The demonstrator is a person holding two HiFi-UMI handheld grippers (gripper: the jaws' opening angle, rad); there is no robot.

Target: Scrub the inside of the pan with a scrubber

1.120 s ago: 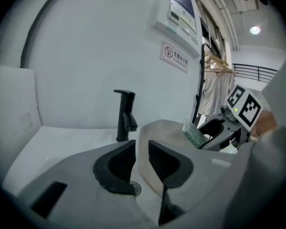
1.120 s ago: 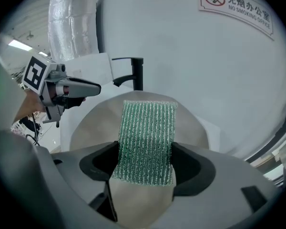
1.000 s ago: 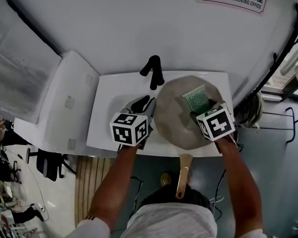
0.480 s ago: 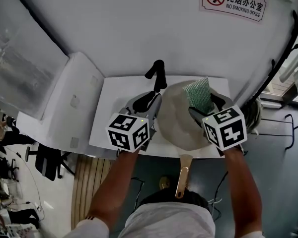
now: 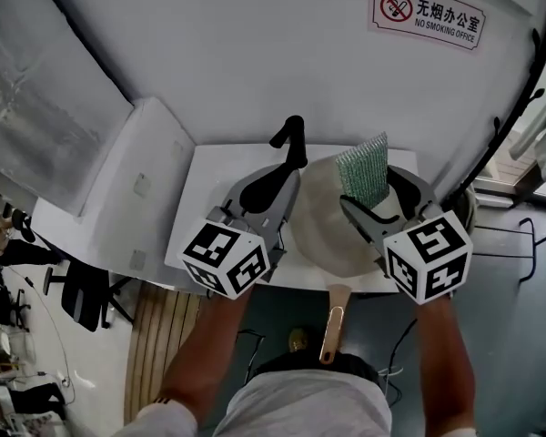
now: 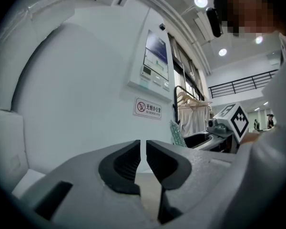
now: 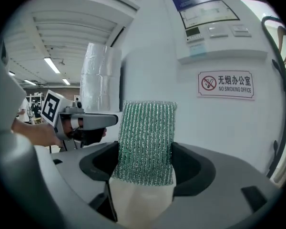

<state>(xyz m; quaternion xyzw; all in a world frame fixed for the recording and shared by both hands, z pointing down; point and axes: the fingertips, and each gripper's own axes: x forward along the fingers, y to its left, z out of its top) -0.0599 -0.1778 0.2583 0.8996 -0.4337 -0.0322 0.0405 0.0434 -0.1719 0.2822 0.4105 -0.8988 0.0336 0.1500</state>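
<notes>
A beige pan [image 5: 320, 230] lies in the white sink [image 5: 198, 209], its wooden handle [image 5: 332, 330] sticking out over the front edge. My right gripper [image 5: 379, 197] is shut on a green mesh scrubber [image 5: 362, 177], held upright in the air above the pan's far right side. In the right gripper view the scrubber [image 7: 145, 137] fills the gap between the jaws of my right gripper [image 7: 145, 157]. My left gripper [image 5: 285, 180] hovers over the sink left of the pan. Its jaws have just been closing and a thin slit remains, with nothing between them [image 6: 143, 149].
A black faucet [image 5: 291, 139] stands at the sink's back edge between the two grippers. A white wrapped unit [image 5: 118, 189] adjoins the sink on the left. The curved white wall carries a no-smoking sign [image 5: 428, 12]. A dark rack [image 5: 519, 98] stands at the right.
Both grippers have risen toward the head camera. The scrubber has come up off the pan's inside. The left jaws have narrowed.
</notes>
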